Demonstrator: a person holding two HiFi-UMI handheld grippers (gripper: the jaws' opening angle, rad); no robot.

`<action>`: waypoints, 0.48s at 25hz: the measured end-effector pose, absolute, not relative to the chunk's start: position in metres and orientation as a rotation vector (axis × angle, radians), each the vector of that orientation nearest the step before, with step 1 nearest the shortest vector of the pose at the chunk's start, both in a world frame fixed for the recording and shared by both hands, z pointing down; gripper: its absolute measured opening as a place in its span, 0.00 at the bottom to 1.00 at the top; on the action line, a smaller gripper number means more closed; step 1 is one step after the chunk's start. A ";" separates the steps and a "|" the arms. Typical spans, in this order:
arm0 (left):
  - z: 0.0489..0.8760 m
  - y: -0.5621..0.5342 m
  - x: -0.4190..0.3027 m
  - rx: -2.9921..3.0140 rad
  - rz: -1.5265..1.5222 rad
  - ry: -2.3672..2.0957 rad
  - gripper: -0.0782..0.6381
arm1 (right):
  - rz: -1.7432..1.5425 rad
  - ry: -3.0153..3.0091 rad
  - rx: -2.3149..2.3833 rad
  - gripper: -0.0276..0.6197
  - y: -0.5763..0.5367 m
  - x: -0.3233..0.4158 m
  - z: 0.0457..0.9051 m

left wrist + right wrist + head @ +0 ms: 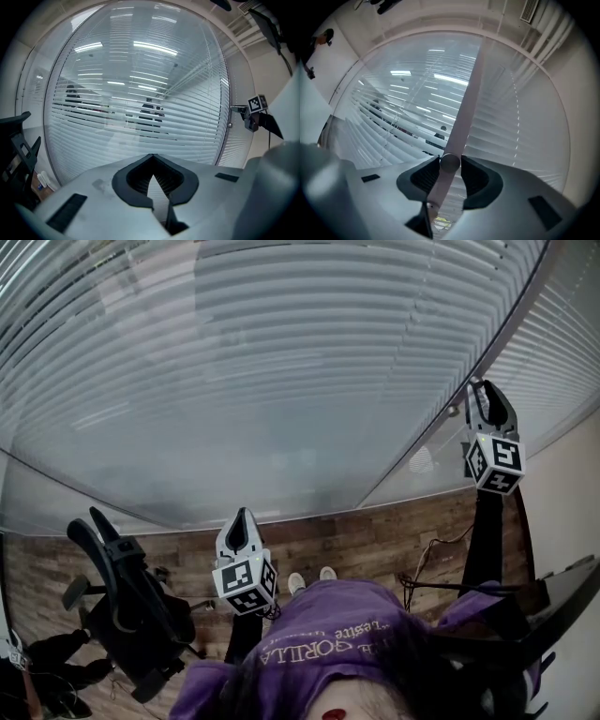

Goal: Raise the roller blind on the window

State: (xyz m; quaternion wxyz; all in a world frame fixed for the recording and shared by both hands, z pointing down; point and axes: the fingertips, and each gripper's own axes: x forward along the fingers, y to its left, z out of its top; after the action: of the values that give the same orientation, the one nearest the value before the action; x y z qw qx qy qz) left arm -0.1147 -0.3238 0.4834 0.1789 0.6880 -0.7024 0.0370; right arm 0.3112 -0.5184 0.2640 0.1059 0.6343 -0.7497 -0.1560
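Note:
A slatted blind [281,381] hangs lowered over the big window, its slats partly open. It also fills the left gripper view [140,93] and the right gripper view [393,117]. A pale upright frame bar [441,418] divides the window at the right. My right gripper [483,390] is raised against that bar. In its own view the right gripper [450,161] has its jaws closed on a small round knob [450,165] on the bar [468,93]. My left gripper [241,517] is held low in front of the glass, shut and empty, as its own view [152,159] shows.
A black office chair [122,606] stands at the lower left on the wood floor [356,540]. A dark desk edge [553,606] juts in at the lower right, with cables [422,568] on the floor beside it. A beige wall [572,512] bounds the right side.

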 end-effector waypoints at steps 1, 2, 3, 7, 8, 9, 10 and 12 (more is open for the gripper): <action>0.483 -0.324 -0.115 1.946 0.105 -1.986 0.11 | -0.443 -2.207 1.879 0.23 -0.518 0.309 0.262; 0.483 -0.323 -0.116 1.945 0.105 -1.986 0.11 | -0.432 -2.203 1.889 0.23 -0.518 0.309 0.261; 0.483 -0.323 -0.116 1.944 0.104 -1.987 0.11 | -0.424 -2.200 1.897 0.23 -0.518 0.309 0.261; 0.483 -0.323 -0.117 1.939 0.102 -1.988 0.11 | -0.445 -2.216 1.889 0.23 -0.520 0.313 0.262; 0.483 -0.323 -0.117 1.939 0.102 -1.989 0.11 | -0.449 -2.209 1.887 0.23 -0.520 0.313 0.262; 0.483 -0.323 -0.117 1.939 0.102 -1.991 0.11 | -0.450 -2.197 1.888 0.23 -0.520 0.313 0.262; 0.483 -0.323 -0.118 1.939 0.101 -1.992 0.11 | -0.448 -2.184 1.889 0.23 -0.519 0.312 0.262; 0.482 -0.323 -0.119 1.938 0.100 -1.995 0.11 | -0.452 -2.170 1.883 0.23 -0.518 0.309 0.260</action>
State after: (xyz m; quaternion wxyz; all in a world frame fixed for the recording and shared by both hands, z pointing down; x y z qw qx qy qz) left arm -0.1194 -0.3230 0.4822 0.1786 0.6851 -0.7053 0.0353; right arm 0.3091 -0.5177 0.2603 0.1162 0.6431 -0.7410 -0.1545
